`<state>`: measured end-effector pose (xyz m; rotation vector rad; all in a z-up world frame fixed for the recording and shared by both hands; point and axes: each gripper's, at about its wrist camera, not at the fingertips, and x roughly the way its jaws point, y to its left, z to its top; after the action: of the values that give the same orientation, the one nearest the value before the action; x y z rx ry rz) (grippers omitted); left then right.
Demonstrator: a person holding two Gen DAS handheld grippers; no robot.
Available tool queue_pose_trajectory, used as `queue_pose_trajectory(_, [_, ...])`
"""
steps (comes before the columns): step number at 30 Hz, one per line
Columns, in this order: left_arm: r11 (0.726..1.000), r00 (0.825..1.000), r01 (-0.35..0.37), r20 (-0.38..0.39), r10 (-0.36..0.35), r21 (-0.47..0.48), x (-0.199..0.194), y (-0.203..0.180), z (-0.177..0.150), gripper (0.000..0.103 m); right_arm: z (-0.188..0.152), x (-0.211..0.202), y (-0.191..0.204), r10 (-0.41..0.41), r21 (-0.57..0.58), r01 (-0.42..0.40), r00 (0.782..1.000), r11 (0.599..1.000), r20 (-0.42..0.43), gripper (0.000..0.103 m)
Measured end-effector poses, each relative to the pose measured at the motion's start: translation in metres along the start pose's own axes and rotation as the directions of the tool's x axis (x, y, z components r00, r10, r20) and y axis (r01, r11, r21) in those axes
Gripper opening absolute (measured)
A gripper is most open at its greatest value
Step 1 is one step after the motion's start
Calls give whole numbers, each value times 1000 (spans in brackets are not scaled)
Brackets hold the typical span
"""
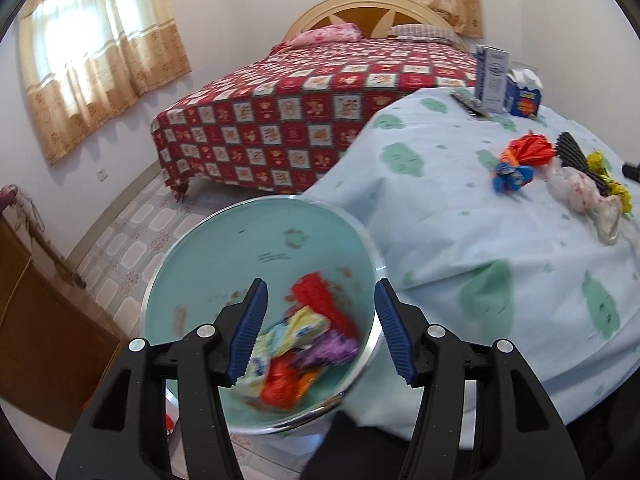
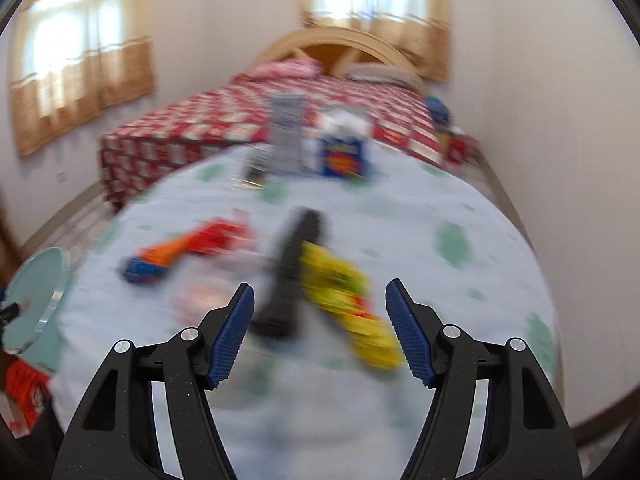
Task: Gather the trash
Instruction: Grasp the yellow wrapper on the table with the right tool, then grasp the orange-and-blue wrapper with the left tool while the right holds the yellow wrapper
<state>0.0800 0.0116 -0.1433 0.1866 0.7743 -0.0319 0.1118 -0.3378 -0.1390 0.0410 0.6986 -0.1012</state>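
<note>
Hovering over the bin, the left gripper has its jaws apart with nothing between them; crumpled wrappers already lie at the bottom. Across the table, the right gripper also stands open and empty, aimed at a yellow wrapper and a black wrapper that seem to overlap, though blur makes that uncertain. An orange wrapper and a pale bag wait nearby. Closing on the overlap could snag both or bunch the cloth; a loose pinch might drop a wrapper short of the bin.
</note>
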Motion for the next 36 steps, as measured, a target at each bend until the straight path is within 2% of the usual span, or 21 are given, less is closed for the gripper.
queue_pose_trajectory(3, [999, 999, 33, 17, -34, 15, 0, -25, 12, 56, -6, 15, -18, -6, 13, 6, 998, 1000, -55, 68])
queue_pose_trajectory(5, [998, 998, 55, 31, -56, 30, 0, -42, 20, 56, -7, 23, -23, 25, 22, -23, 996, 1000, -91, 63])
queue_pose_trajectory(8, [995, 995, 87, 42, -89, 50, 2, -68, 33, 57, -11, 31, -31, 59, 23, -56, 990, 998, -128, 47])
queue_pose_trajectory(9, [994, 994, 97, 44, -99, 54, 4, -76, 38, 57, -12, 33, -34, 81, 31, -77, 987, 997, -138, 34])
queue_pose_trajectory(11, [991, 992, 116, 46, -119, 59, 8, -89, 45, 62, -14, 33, -35, 89, 29, -86, 986, 996, -138, 30])
queue_pose_trajectory(20, [975, 984, 172, 28, -178, 143, 38, -151, 82, 63, -20, 7, -59, 72, 132, -66, 997, 989, -38, 27])
queue_pose_trajectory(26, [969, 983, 185, -37, -181, 166, 76, -175, 94, 63, -20, 7, -64, 104, 162, -99, 994, 982, -24, 28])
queue_pose_trajectory(27, [969, 983, 184, -58, -177, 165, 81, -176, 94, 60, -20, 9, -63, 110, 161, -105, 994, 981, -24, 28])
queue_pose_trajectory(29, [969, 979, 197, -75, -187, 152, 84, -173, 95, 35, -20, 9, -61, 125, 164, -120, 992, 979, -21, 28])
queue_pose_trajectory(31, [968, 980, 194, -72, -185, 160, 83, -170, 95, 25, -19, 10, -56, 140, 166, -136, 990, 977, -13, 28])
queue_pose_trajectory(36, [969, 984, 180, -34, -177, 167, 58, -149, 90, 18, -13, 2, -37, 161, 145, -162, 987, 976, 17, 28])
